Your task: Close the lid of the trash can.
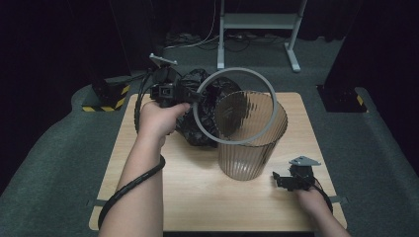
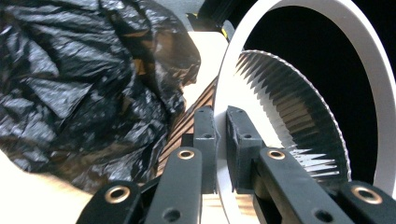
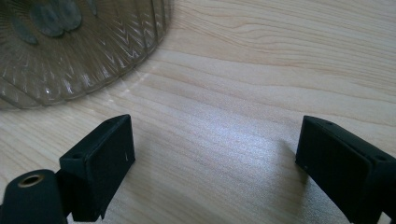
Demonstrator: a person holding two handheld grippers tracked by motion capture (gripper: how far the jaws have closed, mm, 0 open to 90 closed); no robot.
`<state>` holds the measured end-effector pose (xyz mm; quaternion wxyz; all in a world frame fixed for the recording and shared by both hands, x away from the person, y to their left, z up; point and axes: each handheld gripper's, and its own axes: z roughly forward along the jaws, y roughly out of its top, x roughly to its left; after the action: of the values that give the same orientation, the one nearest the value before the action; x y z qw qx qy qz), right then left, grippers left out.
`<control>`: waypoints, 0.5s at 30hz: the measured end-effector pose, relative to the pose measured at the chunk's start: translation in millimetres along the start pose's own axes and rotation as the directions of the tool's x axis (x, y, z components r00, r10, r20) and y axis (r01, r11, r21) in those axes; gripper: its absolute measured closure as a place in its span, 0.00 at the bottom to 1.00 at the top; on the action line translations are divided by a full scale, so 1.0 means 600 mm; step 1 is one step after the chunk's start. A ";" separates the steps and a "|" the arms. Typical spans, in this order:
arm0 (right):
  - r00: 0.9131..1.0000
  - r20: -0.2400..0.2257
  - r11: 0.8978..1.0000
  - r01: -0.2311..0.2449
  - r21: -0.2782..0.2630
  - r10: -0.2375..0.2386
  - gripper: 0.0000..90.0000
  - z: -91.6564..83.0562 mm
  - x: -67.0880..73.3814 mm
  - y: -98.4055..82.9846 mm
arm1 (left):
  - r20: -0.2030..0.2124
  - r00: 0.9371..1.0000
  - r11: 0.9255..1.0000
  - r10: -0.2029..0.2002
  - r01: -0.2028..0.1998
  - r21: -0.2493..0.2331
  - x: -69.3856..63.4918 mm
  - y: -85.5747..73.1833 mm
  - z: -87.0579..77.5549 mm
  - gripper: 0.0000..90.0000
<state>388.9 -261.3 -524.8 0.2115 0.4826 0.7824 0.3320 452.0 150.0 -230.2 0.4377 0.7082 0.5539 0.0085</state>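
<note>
The wooden table [image 1: 197,197] is lit from above against a dark surround. Glare glints off the crumpled black bag [image 2: 70,84]. In the right gripper view a soft sheen sits mid-surface, with the nearest jaws blurred.

A light wooden table [image 1: 207,207] stands on grey carpet [image 1: 59,163] before dark curtains [image 1: 59,34] and a grey metal stand [image 1: 257,22]

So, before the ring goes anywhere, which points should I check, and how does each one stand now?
1. Left gripper clamped on the grey ring: ok, jaws closed on its rim.
2. Ring held clear above the ribbed translucent bin: ok.
3. Bin upright on the wooden table: ok.
4. Black garbage bag ready in the bin: not ok, it lies crumpled beside the bin.
5. Right gripper free: ok, open over bare table near the bin's base.
6. Bin steadied by anything: not ok, nothing holds it.
</note>
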 end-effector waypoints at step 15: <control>1.000 -0.003 1.000 0.003 -0.001 -0.003 0.13 0.000 0.000 0.000 | 0.014 1.000 1.000 0.012 -0.012 0.028 -0.023 0.013 0.050 0.93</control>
<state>388.6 -261.3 -524.9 0.2112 0.4810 0.7831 0.3328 467.6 120.5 -237.4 0.4316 0.7175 0.5467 -0.0013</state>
